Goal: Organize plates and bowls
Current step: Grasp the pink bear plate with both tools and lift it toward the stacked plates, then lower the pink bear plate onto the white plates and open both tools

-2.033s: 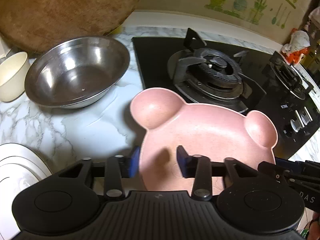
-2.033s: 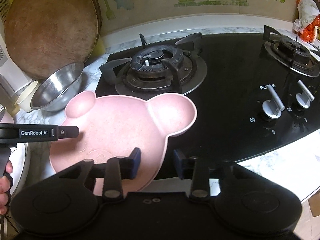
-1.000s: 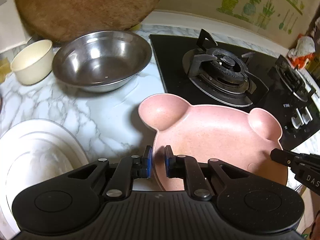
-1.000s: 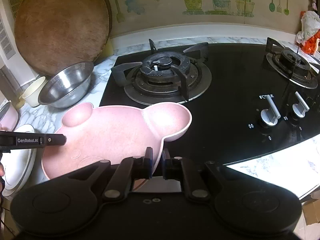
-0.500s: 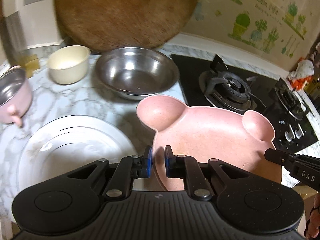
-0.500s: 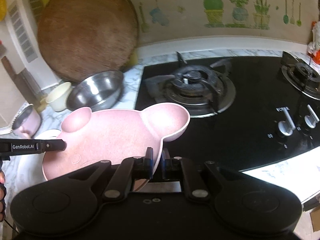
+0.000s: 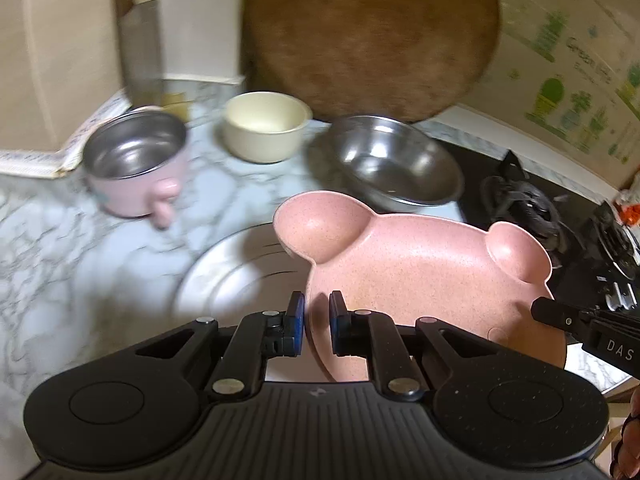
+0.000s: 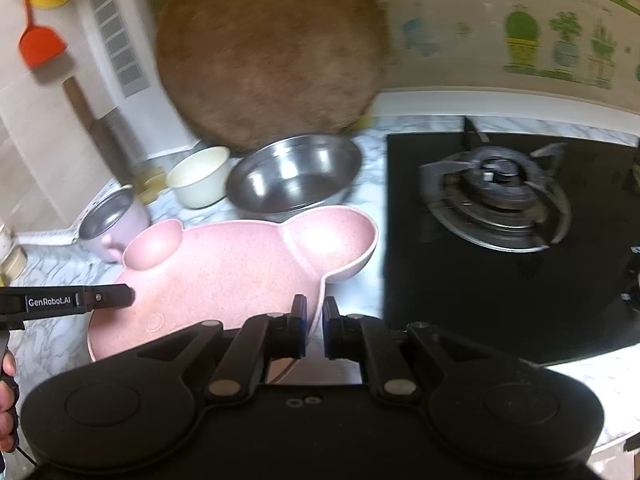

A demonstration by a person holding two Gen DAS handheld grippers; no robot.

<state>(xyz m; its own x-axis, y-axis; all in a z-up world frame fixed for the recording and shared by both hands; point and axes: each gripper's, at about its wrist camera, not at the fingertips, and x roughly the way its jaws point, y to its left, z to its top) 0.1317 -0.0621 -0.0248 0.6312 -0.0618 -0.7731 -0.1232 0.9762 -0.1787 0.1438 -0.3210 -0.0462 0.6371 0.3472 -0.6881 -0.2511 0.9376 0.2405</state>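
Left wrist view: left gripper (image 7: pixel 316 322) and right gripper (image 8: pixel 314 326) both clench the pink bear plate (image 7: pixel 420 272) by its near rim; it looks light, stiff, slippery.

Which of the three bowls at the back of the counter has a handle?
The pink steel-lined bowl, leftmost, has a stubby handle; the cream bowl and steel bowl have none.
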